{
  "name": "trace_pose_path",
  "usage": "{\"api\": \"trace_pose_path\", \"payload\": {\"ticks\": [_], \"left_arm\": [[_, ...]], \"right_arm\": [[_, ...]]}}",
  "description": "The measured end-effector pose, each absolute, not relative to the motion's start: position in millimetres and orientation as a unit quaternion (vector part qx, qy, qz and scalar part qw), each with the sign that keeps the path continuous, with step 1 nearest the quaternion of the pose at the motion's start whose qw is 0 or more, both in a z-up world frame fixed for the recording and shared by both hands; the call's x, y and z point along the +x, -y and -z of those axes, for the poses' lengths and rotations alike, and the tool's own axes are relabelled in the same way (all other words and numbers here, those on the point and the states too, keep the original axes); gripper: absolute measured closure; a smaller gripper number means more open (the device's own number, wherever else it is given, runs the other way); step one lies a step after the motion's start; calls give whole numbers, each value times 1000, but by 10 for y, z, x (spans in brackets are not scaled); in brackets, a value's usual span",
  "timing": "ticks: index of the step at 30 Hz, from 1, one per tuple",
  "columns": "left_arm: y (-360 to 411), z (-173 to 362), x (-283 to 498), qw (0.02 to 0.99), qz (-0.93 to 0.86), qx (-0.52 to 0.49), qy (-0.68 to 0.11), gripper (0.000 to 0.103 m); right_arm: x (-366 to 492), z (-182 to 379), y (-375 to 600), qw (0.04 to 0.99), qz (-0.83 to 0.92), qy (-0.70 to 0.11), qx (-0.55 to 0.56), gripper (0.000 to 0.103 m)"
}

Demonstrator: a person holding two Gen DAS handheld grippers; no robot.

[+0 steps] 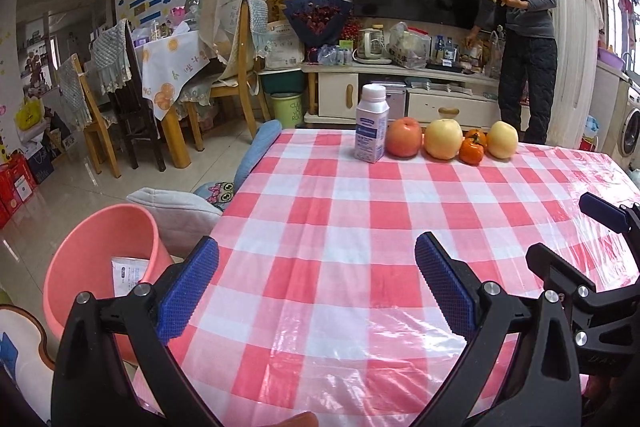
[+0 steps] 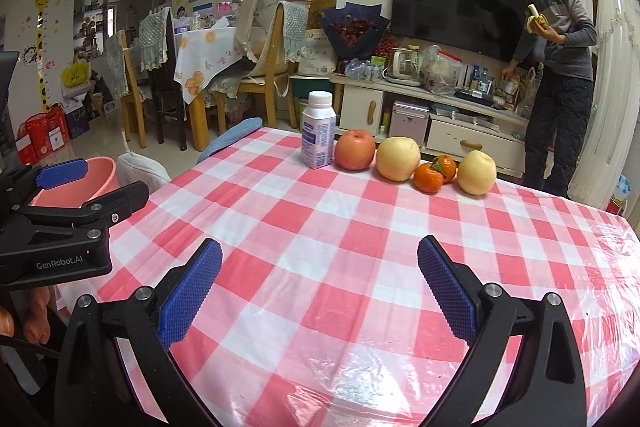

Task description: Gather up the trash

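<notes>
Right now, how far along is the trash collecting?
One flat packet already lies in the pink bin beside the table. Nothing is in hand: the left gripper and right gripper are both open and empty. The small white bottle next to the fruit looks like the remaining item.

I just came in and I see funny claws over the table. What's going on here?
Someone is holding two grabbers over the checked tablecloth. The left gripper and right gripper are both open and hold nothing. At the far edge stand a milk bottle, apples and small orange fruits. A pink bin beside the table already holds a wrapper. In the back, a person eats a banana.
</notes>
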State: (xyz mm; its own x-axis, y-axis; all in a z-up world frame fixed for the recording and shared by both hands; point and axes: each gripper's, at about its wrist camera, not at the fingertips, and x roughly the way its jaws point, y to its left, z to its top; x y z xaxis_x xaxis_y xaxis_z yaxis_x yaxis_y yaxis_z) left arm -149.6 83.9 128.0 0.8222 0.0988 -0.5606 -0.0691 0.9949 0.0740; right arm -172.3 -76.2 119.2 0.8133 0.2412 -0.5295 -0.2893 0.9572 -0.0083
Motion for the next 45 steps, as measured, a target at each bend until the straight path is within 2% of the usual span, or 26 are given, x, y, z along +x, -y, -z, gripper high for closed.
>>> {"api": "trace_pose_path", "payload": {"ticks": [17,45], "left_arm": [[-425,-1349,-1515,952,-44,57,-297,4],[-251,-1378,-1529,950,-47,64,-301,4]], "right_arm": [[-1778,-1253,1018,957,-127,-255,-43,6],[-1819,-1304,1202,962,-121,-243,-33,6]]}}
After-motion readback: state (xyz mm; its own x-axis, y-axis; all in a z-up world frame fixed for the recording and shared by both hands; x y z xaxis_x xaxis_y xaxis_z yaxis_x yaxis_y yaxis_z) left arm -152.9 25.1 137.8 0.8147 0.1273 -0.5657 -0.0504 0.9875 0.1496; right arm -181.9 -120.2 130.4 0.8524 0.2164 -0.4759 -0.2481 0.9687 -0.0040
